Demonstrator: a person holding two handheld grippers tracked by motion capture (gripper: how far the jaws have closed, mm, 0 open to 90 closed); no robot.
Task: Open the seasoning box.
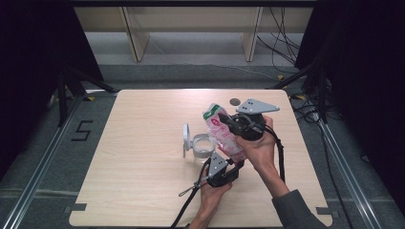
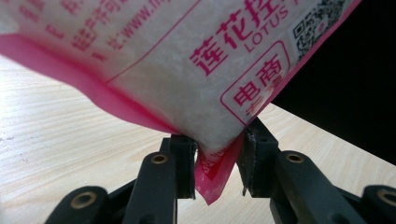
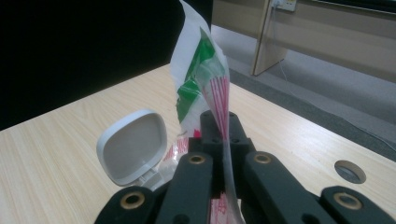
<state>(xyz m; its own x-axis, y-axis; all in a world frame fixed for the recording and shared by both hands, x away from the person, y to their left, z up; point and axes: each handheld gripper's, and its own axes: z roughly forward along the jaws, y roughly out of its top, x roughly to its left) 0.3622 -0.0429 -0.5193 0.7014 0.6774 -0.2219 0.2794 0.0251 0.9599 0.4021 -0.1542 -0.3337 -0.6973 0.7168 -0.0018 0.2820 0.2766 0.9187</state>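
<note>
A pink-and-white plastic bag of white grains, green at its top, hangs tilted above the table's middle. My left gripper comes up from below and is shut on the bag's lower corner; in the left gripper view the pads pinch the bag on both sides of my left gripper. My right gripper is shut on the flat top edge, and the bag rises between the jaws of my right gripper. A white round container stands just left of the bag with its lid flipped open.
The light wooden table has a small round hole near its far edge. The container's open lid shows beside the right jaws. Dark curtains, cables and stands surround the table; wooden furniture legs stand behind it.
</note>
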